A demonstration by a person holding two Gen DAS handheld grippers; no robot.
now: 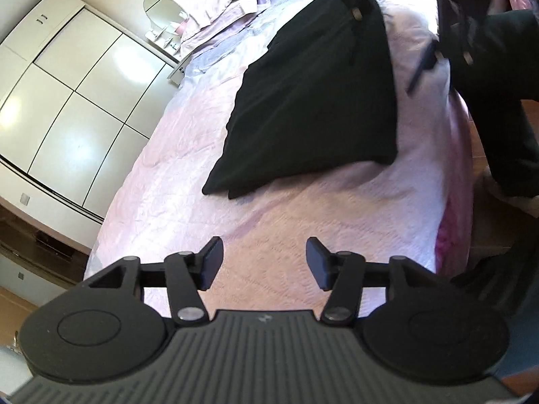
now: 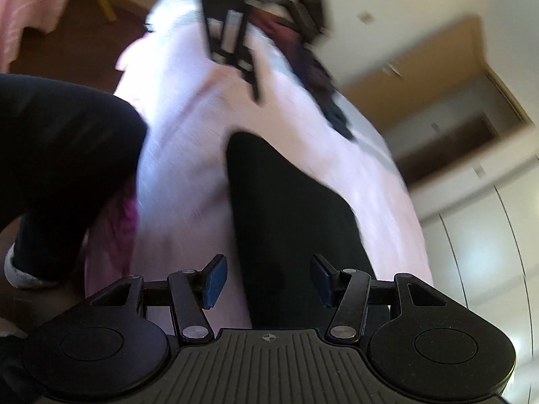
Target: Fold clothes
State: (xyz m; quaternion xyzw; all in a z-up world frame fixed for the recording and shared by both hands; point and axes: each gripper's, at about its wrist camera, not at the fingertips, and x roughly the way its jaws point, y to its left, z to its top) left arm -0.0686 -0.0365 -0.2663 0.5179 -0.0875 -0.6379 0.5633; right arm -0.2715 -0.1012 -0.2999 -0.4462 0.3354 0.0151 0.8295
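- The left gripper (image 1: 264, 262) is being held above the pink bedspread (image 1: 168, 175), with its fingers (image 1: 212, 261) standing apart and nothing being gripped between them; only quilted bedspread is being seen through the gap.
- The right gripper (image 2: 267, 281) is being held low over the black garment (image 2: 286, 222), with its blue-padded fingers (image 2: 215, 281) released; the dark cloth is being seen behind the gap, but no pad is being pressed on it.
- In the left wrist view the black garment (image 1: 313, 107) is being shown lying flat on the bed as a folded, roughly rectangular shape, with two layered corners being shown at its nearer end.
- The garment is being carried by the middle of the bedspread, closer to the bed edge beside the person than to the edge facing the wardrobe.
- The right gripper (image 1: 441, 33) is being seen, blurred, at the top right of the left wrist view, near the bed edge beside the garment's far end.
- The left gripper (image 2: 235, 43) is being seen, blurred, at the top of the right wrist view, over the bedspread (image 2: 188, 155) beyond the garment.
- A leg in dark trousers (image 1: 498, 107) is being shown beside the bed edge; it is being shown in the right wrist view as well (image 2: 64, 155).
- A white wardrobe (image 1: 74, 94) is being shown beyond the opposite edge of the bed.
- Further clothes (image 1: 232, 6), pale pink, are being shown piled toward the far end of the bed.
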